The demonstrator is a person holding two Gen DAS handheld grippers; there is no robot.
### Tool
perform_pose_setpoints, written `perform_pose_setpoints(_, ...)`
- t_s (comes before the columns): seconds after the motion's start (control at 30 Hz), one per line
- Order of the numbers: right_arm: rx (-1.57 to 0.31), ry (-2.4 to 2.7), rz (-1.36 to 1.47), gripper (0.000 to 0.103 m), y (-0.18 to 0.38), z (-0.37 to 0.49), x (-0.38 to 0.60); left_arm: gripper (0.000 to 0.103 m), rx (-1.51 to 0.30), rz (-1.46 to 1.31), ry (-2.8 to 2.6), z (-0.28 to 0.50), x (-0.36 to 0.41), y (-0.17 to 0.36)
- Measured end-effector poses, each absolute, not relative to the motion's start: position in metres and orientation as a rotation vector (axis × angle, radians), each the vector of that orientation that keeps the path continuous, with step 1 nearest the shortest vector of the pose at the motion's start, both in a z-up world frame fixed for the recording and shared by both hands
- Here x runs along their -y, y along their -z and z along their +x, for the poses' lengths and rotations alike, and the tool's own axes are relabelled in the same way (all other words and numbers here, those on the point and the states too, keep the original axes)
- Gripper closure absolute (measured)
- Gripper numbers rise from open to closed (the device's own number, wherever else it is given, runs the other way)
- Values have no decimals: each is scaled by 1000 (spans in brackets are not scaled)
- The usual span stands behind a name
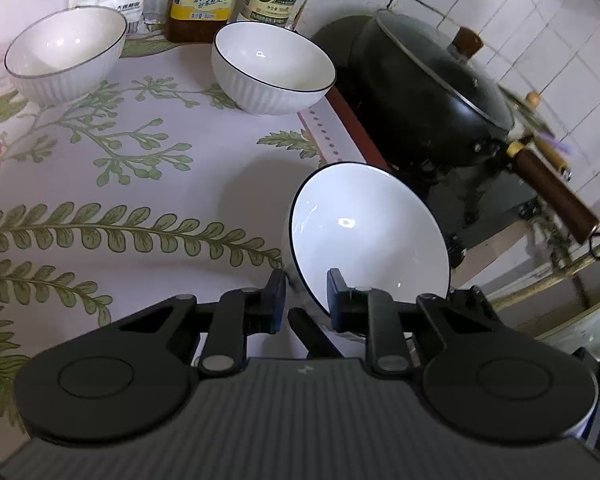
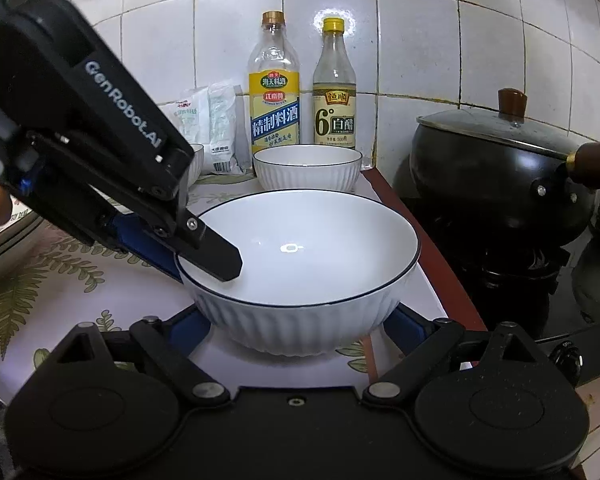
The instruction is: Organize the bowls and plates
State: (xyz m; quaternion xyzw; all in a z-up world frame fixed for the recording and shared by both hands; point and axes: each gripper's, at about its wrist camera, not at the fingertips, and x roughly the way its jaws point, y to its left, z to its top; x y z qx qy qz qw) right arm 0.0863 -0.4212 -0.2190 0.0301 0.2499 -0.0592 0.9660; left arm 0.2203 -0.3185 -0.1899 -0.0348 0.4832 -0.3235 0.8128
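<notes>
left bowl (image 1: 66, 54): stands upright at the back of the tabletop (image 1: 148, 200), far left, near the wall; untouched.
middle bowl (image 1: 272, 68): upright, just in front of two bottles (image 2: 274, 88), well apart from both tools.
near bowl (image 2: 300, 268): white, ribbed, dark rim line; sits at the tabletop's right edge, just beside the stove and the black pot (image 2: 496, 172).
left tool (image 1: 306, 296): comes in from the bowl's left, pointing steeply down; pinching the bowl's rim, one finger (image 2: 216, 258) inside the wall, the other outside. No earlier view to compare.
right tool (image 2: 300, 324): spread wide, low and nearly level; the bowl's foot lies straight ahead between its fingers. Whether the pads touch the ribbed wall, I cannot tell.
key relation: near bowl is dead ahead of the right tool and to the right of the left tool; both are at it, the left one alone has a sure hold.
judgement: likely lift and carry left and back toward the other bowls for stacking.
risk: rim pinch is thin; bowl may tip toward the stove.
</notes>
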Motion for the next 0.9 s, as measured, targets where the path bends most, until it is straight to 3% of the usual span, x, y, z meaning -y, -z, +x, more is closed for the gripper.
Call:
perform_pose_setpoints(0.43,-504,63,73,7,196,84,399,83,-985,25,638,199,293,162)
perform_pose_setpoints(0.9,-456,-81,-13,7,170,94,334,83,-923,-41,514,182,211,140)
